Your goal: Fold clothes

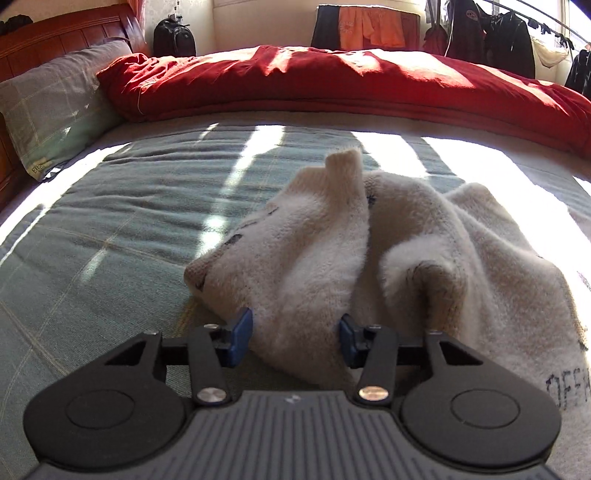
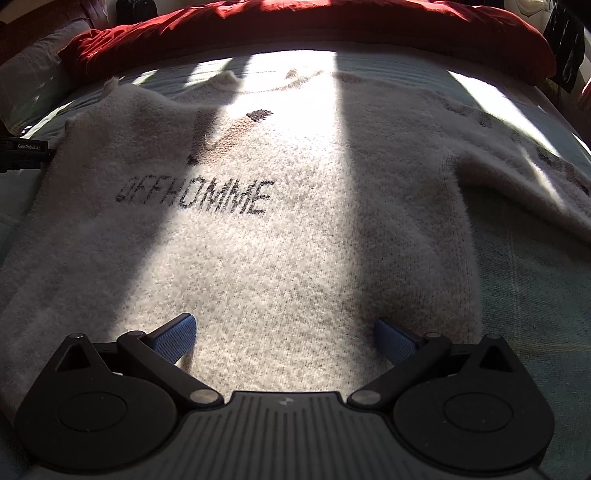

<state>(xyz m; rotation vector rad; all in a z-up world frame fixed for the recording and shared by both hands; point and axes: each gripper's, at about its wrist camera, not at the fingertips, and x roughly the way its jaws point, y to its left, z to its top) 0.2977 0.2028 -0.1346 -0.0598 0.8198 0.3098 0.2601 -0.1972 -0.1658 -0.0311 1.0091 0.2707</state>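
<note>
A fluffy cream sweater (image 2: 280,229) with dark "OFFHOMME" lettering lies spread on the bed. Its left sleeve and side (image 1: 332,251) are bunched into a raised heap. My left gripper (image 1: 295,336) stands half closed astride a thick fold at the near edge of that heap. Its blue pads (image 1: 242,332) sit right beside the fabric without visibly squeezing it. My right gripper (image 2: 286,339) hovers wide open over the sweater's lower body with nothing between its fingers. The right sleeve (image 2: 524,177) lies stretched out to the right.
The bed has a grey-green checked bedspread (image 1: 110,229) with strong sun stripes. A red duvet (image 1: 332,81) lies across the far side and a pillow (image 1: 55,107) at the far left. Clothes hang on a rack (image 1: 509,33) beyond the bed.
</note>
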